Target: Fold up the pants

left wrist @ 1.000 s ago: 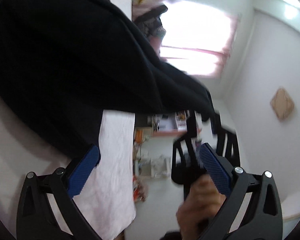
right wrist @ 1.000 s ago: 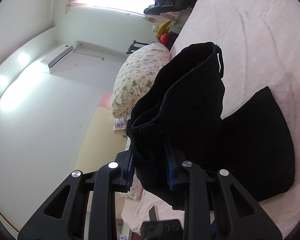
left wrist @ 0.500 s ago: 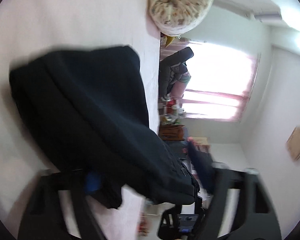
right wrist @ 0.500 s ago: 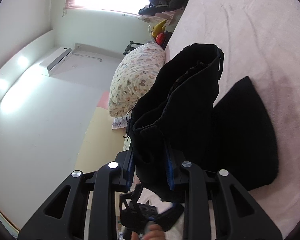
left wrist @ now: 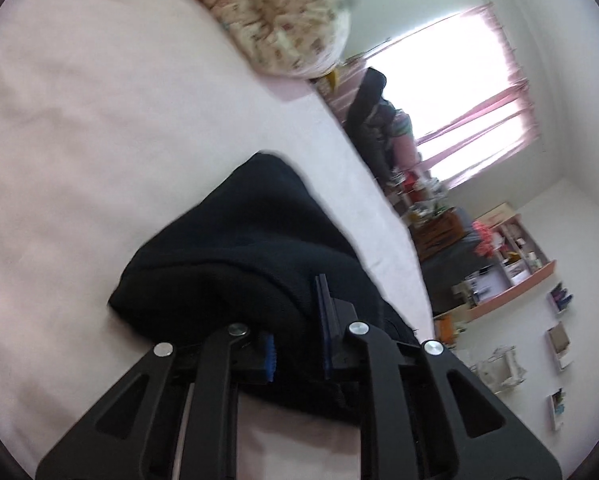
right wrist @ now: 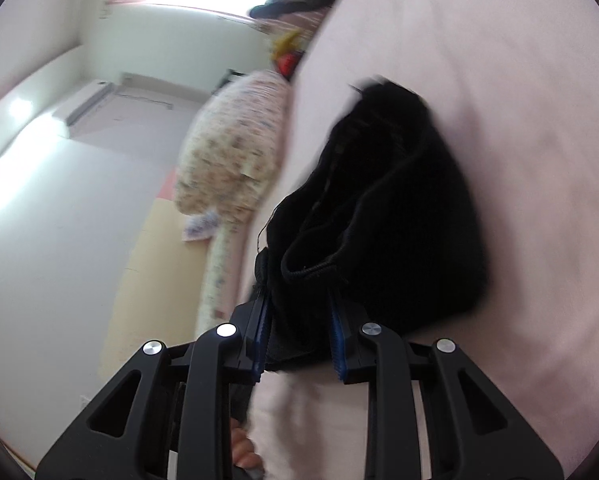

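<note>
The black pants (left wrist: 255, 252) lie bunched on the pink bed (left wrist: 79, 140), well short of the flowered pillow (left wrist: 283, 12) at its head. The left tool (left wrist: 297, 332) is clamped on a thick fold of the pants, cloth filling the gap between its blue pads. The right tool (right wrist: 299, 332) likewise grips the pants (right wrist: 383, 216) at an edge with a raised seam, and the rest of the fabric mounds up beyond it toward the pillow (right wrist: 235, 152).
</note>
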### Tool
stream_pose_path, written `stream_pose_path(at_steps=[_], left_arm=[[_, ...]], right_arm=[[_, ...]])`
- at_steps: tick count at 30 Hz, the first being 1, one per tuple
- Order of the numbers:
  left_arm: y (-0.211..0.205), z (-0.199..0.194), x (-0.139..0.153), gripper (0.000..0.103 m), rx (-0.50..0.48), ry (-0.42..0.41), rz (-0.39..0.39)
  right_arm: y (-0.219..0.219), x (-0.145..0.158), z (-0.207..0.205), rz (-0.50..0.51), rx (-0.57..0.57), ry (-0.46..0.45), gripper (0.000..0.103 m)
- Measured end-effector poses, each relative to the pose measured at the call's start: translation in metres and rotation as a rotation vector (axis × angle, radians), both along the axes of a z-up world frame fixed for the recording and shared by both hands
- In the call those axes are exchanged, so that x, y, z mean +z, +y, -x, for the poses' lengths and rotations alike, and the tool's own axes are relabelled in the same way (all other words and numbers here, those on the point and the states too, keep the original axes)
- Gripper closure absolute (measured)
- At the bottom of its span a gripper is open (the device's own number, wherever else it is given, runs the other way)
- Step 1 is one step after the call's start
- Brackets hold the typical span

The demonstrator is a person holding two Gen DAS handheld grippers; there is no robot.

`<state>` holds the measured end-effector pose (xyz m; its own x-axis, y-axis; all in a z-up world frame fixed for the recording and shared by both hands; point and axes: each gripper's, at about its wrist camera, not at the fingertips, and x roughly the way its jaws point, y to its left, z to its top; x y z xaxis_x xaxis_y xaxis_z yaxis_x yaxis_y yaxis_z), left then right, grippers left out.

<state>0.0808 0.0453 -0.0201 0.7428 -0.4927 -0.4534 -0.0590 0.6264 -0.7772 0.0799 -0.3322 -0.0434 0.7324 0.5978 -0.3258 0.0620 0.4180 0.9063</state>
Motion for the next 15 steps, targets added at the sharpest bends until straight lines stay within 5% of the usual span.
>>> stream_pose_path(at_steps=[6,8,10,12,15], left_arm=[[-0.006,0.016,-0.015,0.079,0.013,-0.003,-0.093],[-0.007,0.021,-0.013,0.067,-0.002,-0.001,-0.114],[-0.005,0.028,-0.010,0.038,-0.022,0.005,-0.120],[-0.001,0.036,-0.006,0.023,-0.028,0.028,-0.157],[0.012,0.056,-0.001,0.022,-0.110,0.042,-0.181]], right_arm=[[-0.004,-0.028,0.007,-0.013,-0.014,0.060,0.077],[-0.005,-0.025,0.007,0.023,0.006,0.074,0.075],[-0.005,-0.015,0.010,0.108,0.036,0.096,0.060],[-0.008,0.000,0.022,0.185,0.065,0.091,0.055],[-0.025,0.026,0.039,0.281,0.027,0.035,0.046]])
